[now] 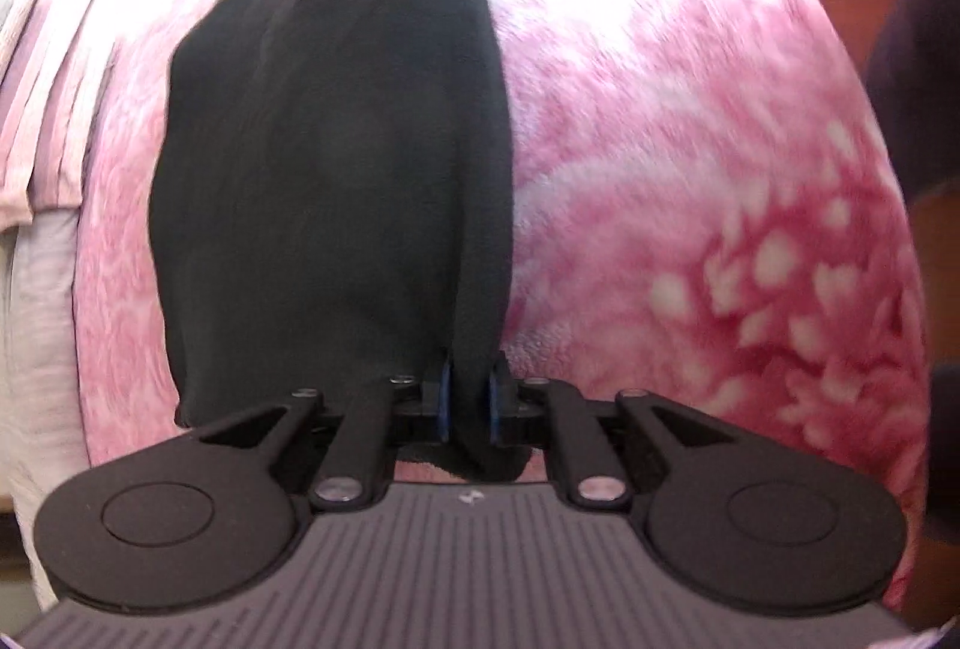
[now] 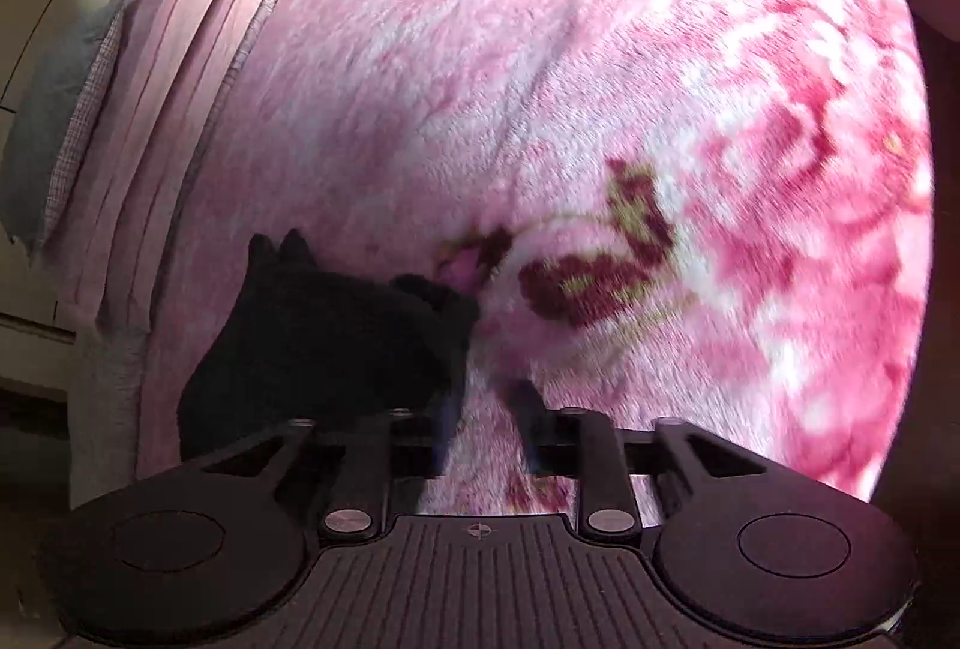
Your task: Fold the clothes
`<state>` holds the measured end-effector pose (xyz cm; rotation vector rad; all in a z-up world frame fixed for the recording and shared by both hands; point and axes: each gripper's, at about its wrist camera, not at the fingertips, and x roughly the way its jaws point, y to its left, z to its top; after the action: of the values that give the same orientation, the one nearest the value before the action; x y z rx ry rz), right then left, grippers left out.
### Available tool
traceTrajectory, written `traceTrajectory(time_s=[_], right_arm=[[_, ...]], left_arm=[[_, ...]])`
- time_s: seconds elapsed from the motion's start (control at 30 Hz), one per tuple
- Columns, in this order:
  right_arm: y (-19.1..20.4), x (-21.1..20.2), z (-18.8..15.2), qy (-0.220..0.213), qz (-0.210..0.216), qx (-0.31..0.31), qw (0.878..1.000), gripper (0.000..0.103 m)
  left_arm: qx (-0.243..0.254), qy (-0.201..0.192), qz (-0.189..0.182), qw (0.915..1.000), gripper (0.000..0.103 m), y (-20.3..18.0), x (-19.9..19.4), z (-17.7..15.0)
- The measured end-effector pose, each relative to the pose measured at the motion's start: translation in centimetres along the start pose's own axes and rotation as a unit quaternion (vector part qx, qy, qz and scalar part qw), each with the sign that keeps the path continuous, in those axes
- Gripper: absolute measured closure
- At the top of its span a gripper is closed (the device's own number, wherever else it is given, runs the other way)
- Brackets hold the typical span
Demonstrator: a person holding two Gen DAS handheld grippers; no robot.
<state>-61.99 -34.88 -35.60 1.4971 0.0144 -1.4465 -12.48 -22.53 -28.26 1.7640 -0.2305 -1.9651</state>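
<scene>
Left gripper (image 1: pixel 471 397): jaws pinched on an edge of the black garment (image 1: pixel 336 157), which runs away from the fingers toward 12 o'clock over the pink floral blanket (image 1: pixel 690 169). Right gripper (image 2: pixel 486 427): jaws spread, nothing between them, only blanket showing in the gap. In its view the garment sits bunched at 9 o'clock, just beside the left finger. Pink pleated bedding (image 2: pixel 180 121) lies toward 10 o'clock.

Each gripper, left gripper (image 1: pixel 471 400) and right gripper (image 2: pixel 486 424), has black linkage arms, silver pivot screws, two round black discs and a ribbed grey base at frame bottom.
</scene>
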Motion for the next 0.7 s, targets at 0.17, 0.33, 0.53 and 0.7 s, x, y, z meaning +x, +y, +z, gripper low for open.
traceTrajectory(time_s=[0.17, 0.33, 0.53, 0.7], right_arm=[[4.6, -1.4, -5.8, 0.027, -0.027, -0.098, 0.994, 0.046], [13.8, -0.7, -16.5, 0.100, -0.051, -0.369, 0.923, 0.046], [21.2, 0.7, -34.6, 0.136, -0.001, -0.751, 0.646, 0.046], [22.6, 3.0, -40.4, 0.111, -0.016, -0.832, 0.543, 0.046]], left_arm=[[-0.011, -0.019, 0.002, 0.9998, 0.071, 0.5, -2.0, -2.9], [-0.054, -0.025, 0.019, 0.9981, 0.069, 3.5, -2.3, -7.2], [-0.077, -0.036, 0.049, 0.9952, 0.058, 6.5, -1.6, -12.0], [-0.068, -0.067, 0.075, 0.9926, 0.036, 7.3, -1.7, -14.4]])
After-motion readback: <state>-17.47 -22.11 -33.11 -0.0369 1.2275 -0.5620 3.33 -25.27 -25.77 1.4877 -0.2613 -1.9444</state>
